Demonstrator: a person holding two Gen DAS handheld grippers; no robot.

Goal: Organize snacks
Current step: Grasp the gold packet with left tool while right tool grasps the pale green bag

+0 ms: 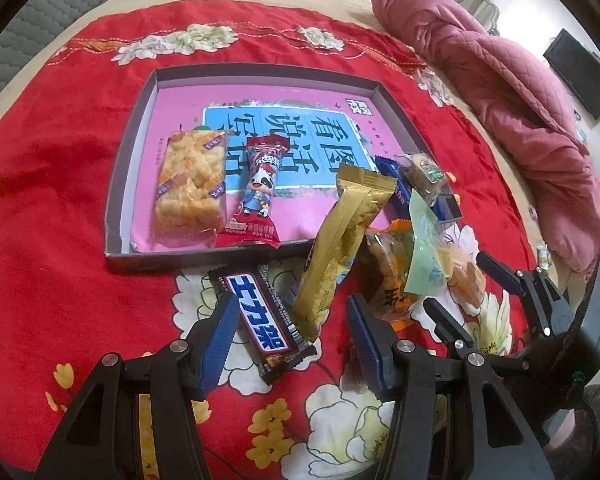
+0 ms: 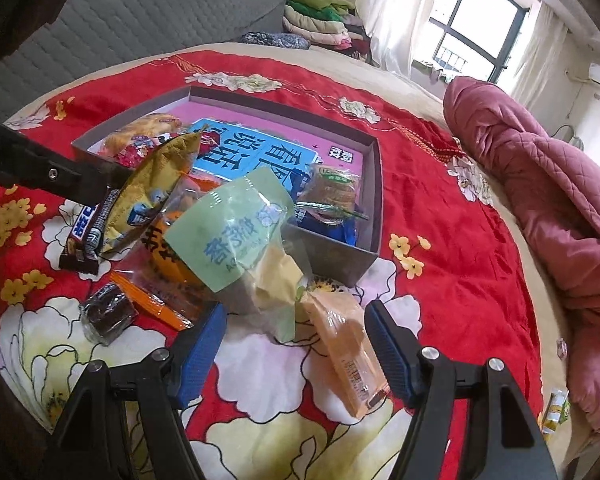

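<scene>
A grey-rimmed box [image 1: 180,257] with a pink printed floor lies on the red flowered cloth. In it lie a rice crisp cake [image 1: 190,184], a red candy packet [image 1: 262,192], a blue packet [image 1: 394,178] and a clear-wrapped cake [image 1: 420,172]. My left gripper [image 1: 292,300] is open. A dark chocolate bar [image 1: 264,320] and the near end of a gold packet [image 1: 340,240] lie between its fingers. My right gripper [image 2: 296,310] is open too. The low end of a green packet [image 2: 236,232] and an orange wafer packet [image 2: 348,352] lie between its pads, which are not pressing on them.
A clear orange-printed packet [image 2: 168,260] and a small dark cake in clear wrap [image 2: 108,312] lie left of the green one. A pink quilted blanket [image 2: 560,184] is heaped at the right. A grey quilted backrest [image 2: 140,8] stands behind. Small packets [image 2: 556,408] lie at the bed's right edge.
</scene>
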